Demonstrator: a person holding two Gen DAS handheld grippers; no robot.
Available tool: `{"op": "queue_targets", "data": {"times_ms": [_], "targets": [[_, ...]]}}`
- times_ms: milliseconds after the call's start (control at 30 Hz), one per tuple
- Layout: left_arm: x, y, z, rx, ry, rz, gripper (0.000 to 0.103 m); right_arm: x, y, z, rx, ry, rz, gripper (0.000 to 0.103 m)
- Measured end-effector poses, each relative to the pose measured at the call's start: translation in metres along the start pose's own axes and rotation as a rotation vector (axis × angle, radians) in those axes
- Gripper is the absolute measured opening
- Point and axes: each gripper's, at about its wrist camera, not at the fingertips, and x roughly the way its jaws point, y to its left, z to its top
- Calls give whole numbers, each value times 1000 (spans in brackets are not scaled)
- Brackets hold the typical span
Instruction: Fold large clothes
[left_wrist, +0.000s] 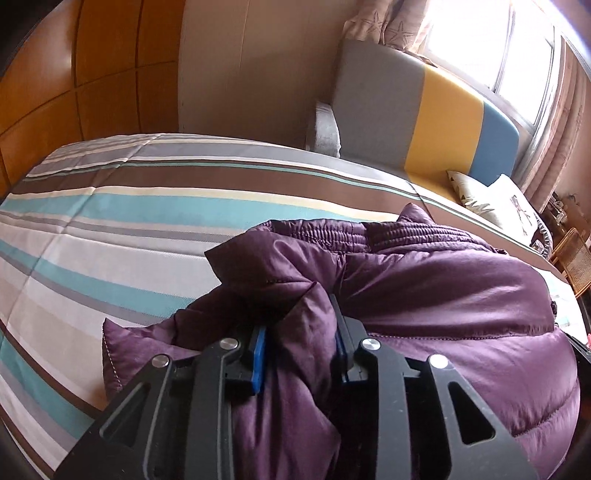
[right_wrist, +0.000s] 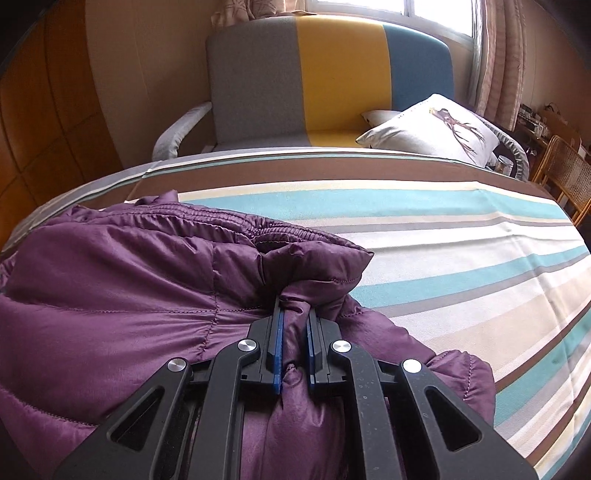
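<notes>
A purple quilted puffer jacket (left_wrist: 443, 295) lies bunched on a striped bed cover (left_wrist: 110, 221). My left gripper (left_wrist: 299, 317) is shut on a thick fold of the jacket's left edge, fabric bulging between its blue pads (left_wrist: 258, 354). In the right wrist view the same jacket (right_wrist: 110, 295) fills the lower left, with its gathered hem at the far side. My right gripper (right_wrist: 295, 317) is shut on a pinched fold at the jacket's right edge, just above the bed cover (right_wrist: 443, 258).
A grey, yellow and blue sofa (right_wrist: 332, 74) stands beyond the bed, with a white deer-print cushion (right_wrist: 436, 125) on it. A rattan chair (right_wrist: 565, 177) is at the far right. Wooden wardrobe panels (left_wrist: 74, 74) are on the left. A curtained window (left_wrist: 517, 55) is behind the sofa.
</notes>
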Motion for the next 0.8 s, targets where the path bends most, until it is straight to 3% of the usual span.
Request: {"op": "queue_targets", "data": {"times_ms": [133, 200, 267, 367, 467, 533, 633, 700, 800], "targets": [[-2, -1, -1, 3, -4, 7, 31, 0, 1, -1, -1, -6, -7, 8], [-8, -3, -1, 4, -9, 36, 42, -1, 3, -1, -5, -8, -14, 8], [-21, -6, -2, -4, -29, 100, 72, -1, 4, -1, -5, -9, -18, 8], [-53, -12, -2, -23, -110, 77, 76, -2, 6, -2, -8, -12, -24, 10], [-87, -38, 1, -14, -214, 43, 84, -2, 7, -1, -7, -13, -24, 10], [-96, -65, 9, 12, -240, 17, 85, -3, 7, -2, -6, -15, -25, 10], [-81, -98, 22, 58, -207, 4, 85, -3, 7, -1, -5, -16, -27, 10], [-58, -116, 26, 100, -172, 37, 85, -3, 7, -2, -6, -16, -27, 10], [-6, -124, 22, 135, -39, 81, 83, -3, 5, -2, 0, -17, -24, 10]]}}
